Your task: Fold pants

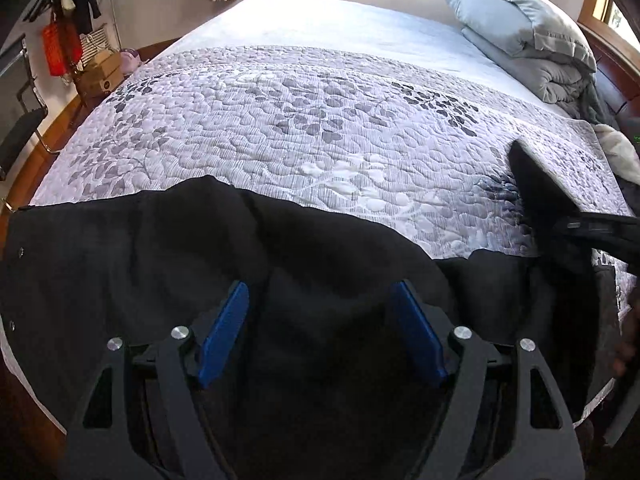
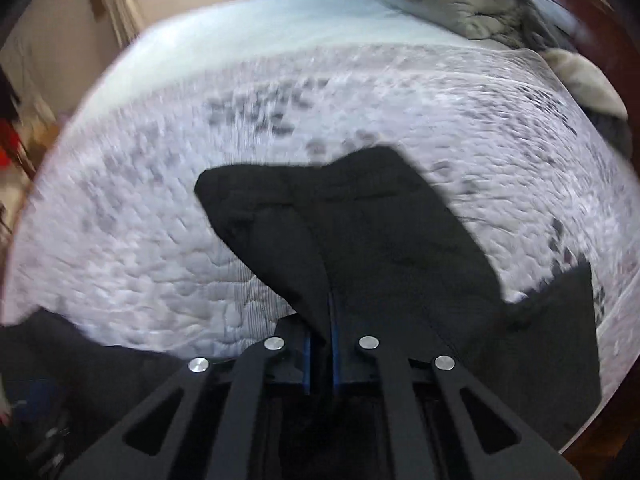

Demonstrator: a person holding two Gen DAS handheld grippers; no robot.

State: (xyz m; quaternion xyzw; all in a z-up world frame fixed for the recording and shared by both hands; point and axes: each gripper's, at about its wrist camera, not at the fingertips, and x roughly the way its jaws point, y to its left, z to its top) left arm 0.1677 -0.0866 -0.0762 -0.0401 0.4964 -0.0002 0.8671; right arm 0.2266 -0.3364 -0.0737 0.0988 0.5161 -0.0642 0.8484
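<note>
Black pants (image 1: pixel 168 256) lie on the near edge of a quilted bed (image 1: pixel 304 128). My left gripper (image 1: pixel 320 300) is open, its blue pads (image 1: pixel 224 332) spread apart over the dark cloth, holding nothing. In the right wrist view my right gripper (image 2: pixel 320 336) is shut on a fold of the black pants (image 2: pixel 360 232), which drapes forward over the quilt (image 2: pixel 140 240). That view is blurred by motion. The right gripper's dark arm (image 1: pixel 560 208) shows at the right edge of the left wrist view.
A folded grey duvet and pillow (image 1: pixel 528 36) sit at the far right of the bed. A pale cloth (image 1: pixel 620 152) lies by the right edge. Boxes, a red bag (image 1: pixel 60 52) and a chair stand on the floor at left.
</note>
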